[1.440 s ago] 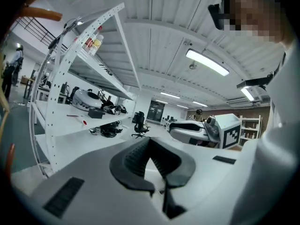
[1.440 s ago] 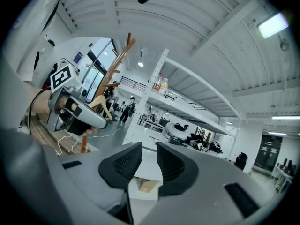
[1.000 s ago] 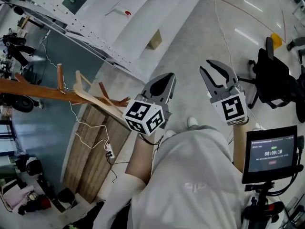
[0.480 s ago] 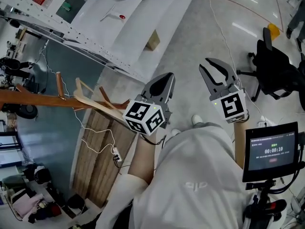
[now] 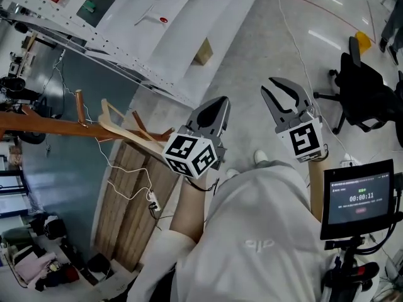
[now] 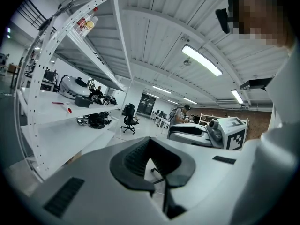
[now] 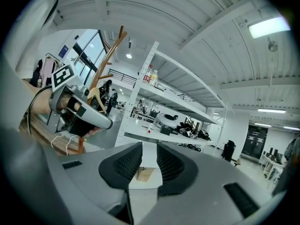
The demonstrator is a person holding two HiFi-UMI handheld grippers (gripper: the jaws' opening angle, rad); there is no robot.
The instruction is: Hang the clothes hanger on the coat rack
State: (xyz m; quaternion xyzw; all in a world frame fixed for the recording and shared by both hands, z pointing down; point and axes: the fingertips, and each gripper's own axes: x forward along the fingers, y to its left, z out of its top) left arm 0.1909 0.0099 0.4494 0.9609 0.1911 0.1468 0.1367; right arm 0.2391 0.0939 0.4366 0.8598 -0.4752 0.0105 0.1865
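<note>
The wooden coat rack (image 5: 50, 126) stretches across the left of the head view. A pale wooden hanger (image 5: 126, 133) hangs on one of its pegs, free of both grippers. My left gripper (image 5: 217, 106) is held in front of the person's body, right of the hanger and apart from it, jaws shut on nothing. My right gripper (image 5: 282, 92) is beside it, open and empty. In the right gripper view the rack (image 7: 110, 50) rises behind the left gripper (image 7: 77, 109), and the right gripper (image 7: 149, 165) shows a clear gap. The left gripper (image 6: 157, 165) has its tips together in its own view.
A white shelving unit (image 5: 170, 30) runs across the top, with a small cardboard box (image 5: 203, 52) on the floor under it. A wooden platform (image 5: 132, 200) with a white cable lies under the rack. A black office chair (image 5: 365, 99) and a timer screen (image 5: 359, 200) stand at right.
The head camera has shifted slightly. Both grippers stay where they were, left shut and right open. The hanger stays on the rack.
</note>
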